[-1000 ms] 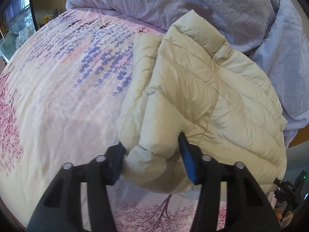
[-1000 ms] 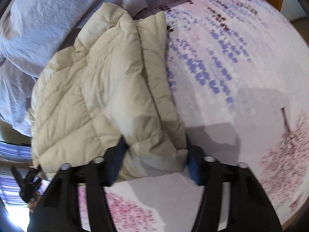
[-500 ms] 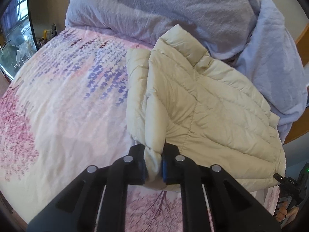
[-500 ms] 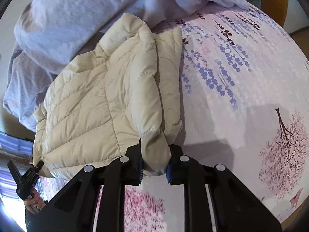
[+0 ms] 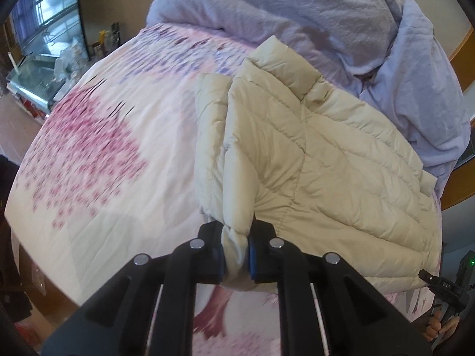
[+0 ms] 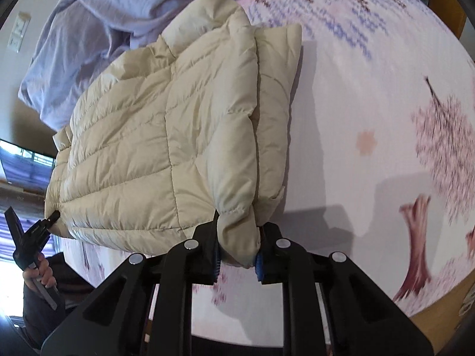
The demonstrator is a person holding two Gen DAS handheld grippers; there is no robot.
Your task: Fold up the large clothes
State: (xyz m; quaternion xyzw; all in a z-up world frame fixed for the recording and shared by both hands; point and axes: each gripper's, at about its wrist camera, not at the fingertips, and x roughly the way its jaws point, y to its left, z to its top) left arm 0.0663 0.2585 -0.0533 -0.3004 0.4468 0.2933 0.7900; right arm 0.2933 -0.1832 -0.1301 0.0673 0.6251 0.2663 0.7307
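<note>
Left wrist view: jacket [image 5: 326,160] corner pinched inside left claw [image 5: 236,252].

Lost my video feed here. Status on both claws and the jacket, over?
Left claw shut on jacket corner. Right claw shut on opposite corner. Jacket lying folded on floral bedspread. Lilac duvet bunched beyond the collar.

The right gripper [image 6: 237,255] pinches a corner of the cream puffer jacket [image 6: 166,136], which lies folded on the floral bedspread [image 6: 371,103] near the lavender duvet [image 6: 124,3] at its far edge.
</note>
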